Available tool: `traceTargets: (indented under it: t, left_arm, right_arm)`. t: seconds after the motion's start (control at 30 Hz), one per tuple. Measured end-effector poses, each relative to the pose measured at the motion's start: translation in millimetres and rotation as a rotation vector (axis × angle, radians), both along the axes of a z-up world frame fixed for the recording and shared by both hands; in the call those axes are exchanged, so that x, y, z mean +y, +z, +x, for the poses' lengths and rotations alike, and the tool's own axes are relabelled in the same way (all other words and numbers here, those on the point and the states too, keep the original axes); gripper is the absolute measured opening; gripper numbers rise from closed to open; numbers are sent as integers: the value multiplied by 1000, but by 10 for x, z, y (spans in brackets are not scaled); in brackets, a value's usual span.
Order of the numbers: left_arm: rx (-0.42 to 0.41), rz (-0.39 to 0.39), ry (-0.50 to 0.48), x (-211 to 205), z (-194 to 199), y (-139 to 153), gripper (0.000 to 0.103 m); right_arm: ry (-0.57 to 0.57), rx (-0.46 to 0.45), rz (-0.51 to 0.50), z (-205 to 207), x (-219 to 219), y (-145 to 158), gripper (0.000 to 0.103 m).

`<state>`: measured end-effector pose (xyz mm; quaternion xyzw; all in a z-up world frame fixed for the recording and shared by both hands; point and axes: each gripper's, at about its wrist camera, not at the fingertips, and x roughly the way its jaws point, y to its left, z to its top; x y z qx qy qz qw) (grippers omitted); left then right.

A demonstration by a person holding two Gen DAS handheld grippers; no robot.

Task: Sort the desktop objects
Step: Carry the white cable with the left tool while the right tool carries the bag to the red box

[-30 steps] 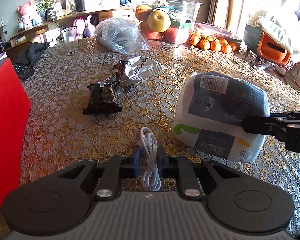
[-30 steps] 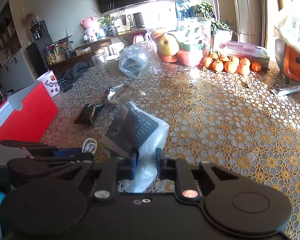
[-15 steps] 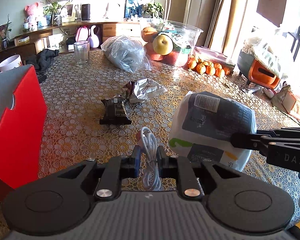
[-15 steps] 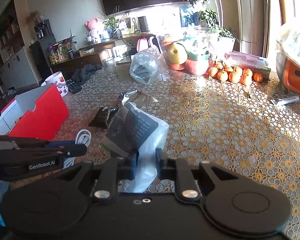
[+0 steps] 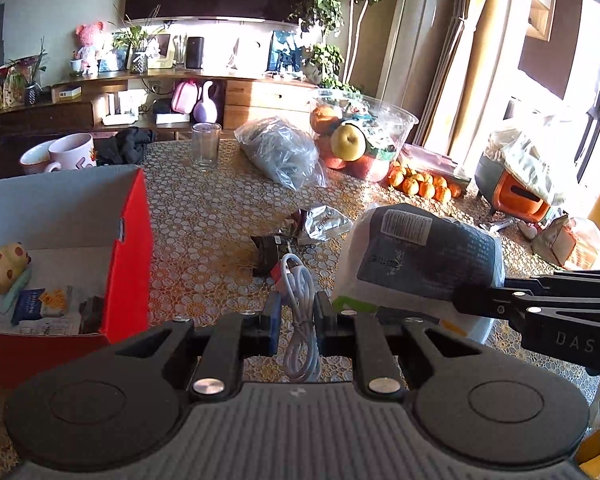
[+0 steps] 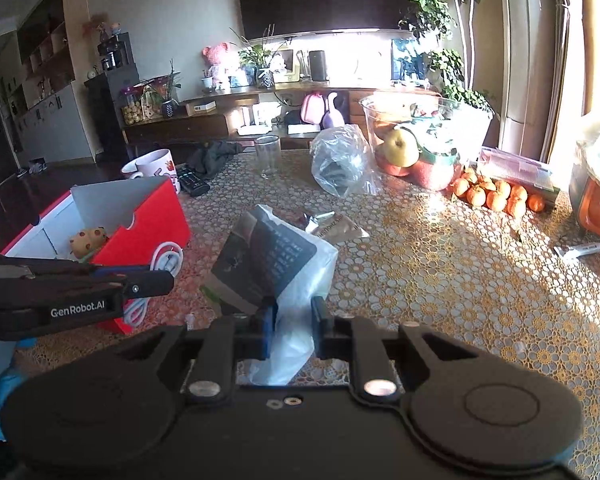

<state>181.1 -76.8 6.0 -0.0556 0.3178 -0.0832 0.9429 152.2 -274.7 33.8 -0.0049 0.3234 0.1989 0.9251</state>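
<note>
— Above the lace-patterned tabletop (image 5: 204, 240), what is the left gripper (image 5: 296, 312) carrying?
— It is pinching a coiled white cable (image 5: 298, 300), held up beside the open red cardboard box (image 5: 128, 264).
— And the right gripper (image 6: 294, 318)?
— It is clamping a white plastic bag with a dark printed label (image 6: 276, 264), lifted off the table, right of the cable.
</note>
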Motion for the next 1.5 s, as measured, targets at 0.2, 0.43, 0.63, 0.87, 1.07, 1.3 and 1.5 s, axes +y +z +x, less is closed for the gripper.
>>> traceTargets:
  t: [0.2,0.43,0.63,0.87,1.07,1.3,1.5]
  left_arm:
    - [-41,-19,40,323,-152,176,16]
    - [-64,-30,85,721,-241,319,16]
    - [-75,-25,125,1064,-275,429,16]
    - [-66,-13,170,1486,-267,474,16]
    - [-50,-4,201,1797,-261,425,16]
    - [-39,24,240,2094,-233,379,16]
    - [-11,54,255,2333,-110,347,16]
  right_arm:
    - [52,-38,-26,-56,334,188,19]
    - [105,-63,-40,-79,726,359,19]
    - [156,-72,-46,-65,1087,442,19]
    - [205,-61,-36,15,1470,476,19]
    - [240,-64,-42,67,1734,498,19]
    - [269,-44,-56,233,1982,448,19]
    - [275,-23,-72,420,2188,359,19]
